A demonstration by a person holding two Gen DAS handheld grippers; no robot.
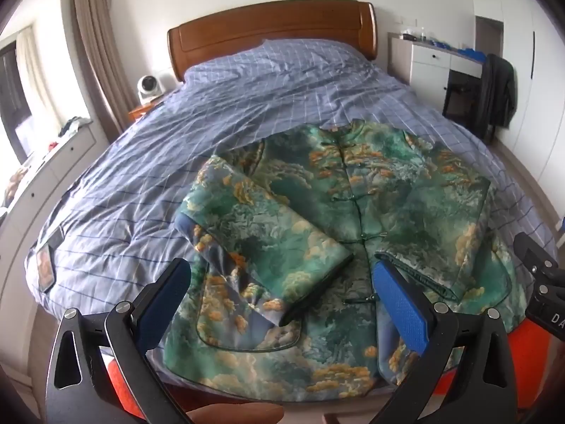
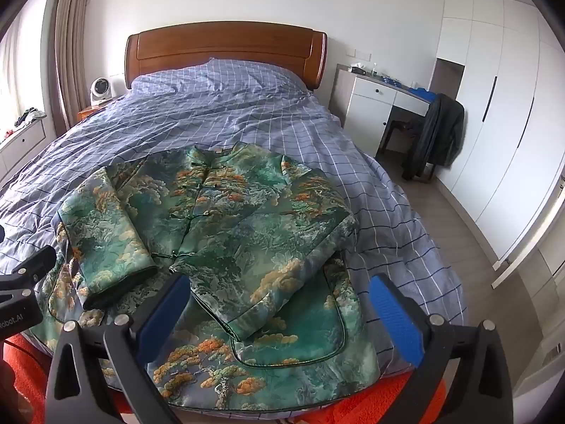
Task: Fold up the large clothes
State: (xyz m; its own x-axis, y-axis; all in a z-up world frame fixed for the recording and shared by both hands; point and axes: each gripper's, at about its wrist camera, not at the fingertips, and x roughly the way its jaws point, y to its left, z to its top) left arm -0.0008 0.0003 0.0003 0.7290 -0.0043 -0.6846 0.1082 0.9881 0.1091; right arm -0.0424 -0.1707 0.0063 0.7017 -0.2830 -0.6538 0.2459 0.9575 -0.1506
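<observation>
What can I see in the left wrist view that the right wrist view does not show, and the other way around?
Only the left wrist view shows a fingertip at the bottom edge and a patch on the cover's corner. Only the right wrist view shows the tall white wardrobe and the wooden floor beside the bed. Both show the green patterned jacket lying on the checked blue cover, both sleeves folded over its front, the wooden headboard, the small white fan, the dark garment on a chair, and an open tool holding nothing.
</observation>
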